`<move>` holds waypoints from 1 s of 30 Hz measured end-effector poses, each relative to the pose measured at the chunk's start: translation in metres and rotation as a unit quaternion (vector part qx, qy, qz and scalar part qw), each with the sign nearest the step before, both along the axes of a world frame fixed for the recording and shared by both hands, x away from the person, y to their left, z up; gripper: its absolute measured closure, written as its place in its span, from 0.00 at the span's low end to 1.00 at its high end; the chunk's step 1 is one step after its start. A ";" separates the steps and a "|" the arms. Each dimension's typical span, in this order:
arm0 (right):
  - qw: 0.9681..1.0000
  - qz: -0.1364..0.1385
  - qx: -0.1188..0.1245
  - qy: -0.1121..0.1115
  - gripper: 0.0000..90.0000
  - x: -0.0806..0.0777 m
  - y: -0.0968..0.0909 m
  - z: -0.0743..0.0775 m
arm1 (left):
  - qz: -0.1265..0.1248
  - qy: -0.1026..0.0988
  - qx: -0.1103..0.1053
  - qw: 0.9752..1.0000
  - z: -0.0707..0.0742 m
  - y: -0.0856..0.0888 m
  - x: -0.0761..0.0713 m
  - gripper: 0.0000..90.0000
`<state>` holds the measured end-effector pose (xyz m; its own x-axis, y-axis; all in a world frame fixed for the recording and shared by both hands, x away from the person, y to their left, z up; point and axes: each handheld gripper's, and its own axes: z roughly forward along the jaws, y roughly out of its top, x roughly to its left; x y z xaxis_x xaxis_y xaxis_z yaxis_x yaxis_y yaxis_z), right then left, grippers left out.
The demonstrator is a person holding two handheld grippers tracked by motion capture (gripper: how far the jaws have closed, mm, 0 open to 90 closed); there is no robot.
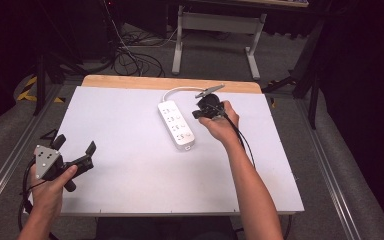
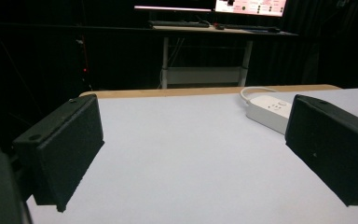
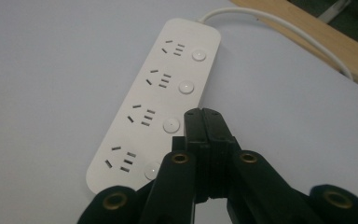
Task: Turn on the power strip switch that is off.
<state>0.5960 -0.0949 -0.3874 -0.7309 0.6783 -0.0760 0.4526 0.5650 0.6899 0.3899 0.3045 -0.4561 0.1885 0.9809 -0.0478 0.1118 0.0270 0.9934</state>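
A white power strip (image 1: 176,125) with several sockets and round buttons lies near the middle of the white table, its cord curving toward the far edge. My right gripper (image 1: 196,114) hovers just right of the strip, jaws pressed together with nothing between them. In the right gripper view the shut jaw tips (image 3: 203,114) sit over the strip (image 3: 140,116) beside its third button. My left gripper (image 1: 75,146) rests at the table's near left corner with its jaws wide apart and empty. In the left gripper view the strip (image 2: 268,109) lies far ahead on the right.
The white table top (image 1: 130,175) has a wooden strip (image 1: 130,82) along its far edge. Behind it stand a desk frame (image 1: 215,30) and loose cables on the floor. Dark curtains surround the area.
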 end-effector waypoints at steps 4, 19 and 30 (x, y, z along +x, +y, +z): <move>1.000 -0.002 -0.009 0.016 1.00 0.005 0.011 -0.005 | -0.002 0.000 -0.001 1.000 0.000 0.000 0.000 0.05; 0.994 -0.007 -0.083 0.072 1.00 0.021 0.047 -0.039 | -0.007 0.003 -0.007 1.000 0.000 -0.001 0.002 0.06; 0.996 -0.017 -0.076 0.054 1.00 0.027 0.053 -0.042 | -0.008 0.002 -0.007 1.000 -0.001 -0.001 0.002 0.07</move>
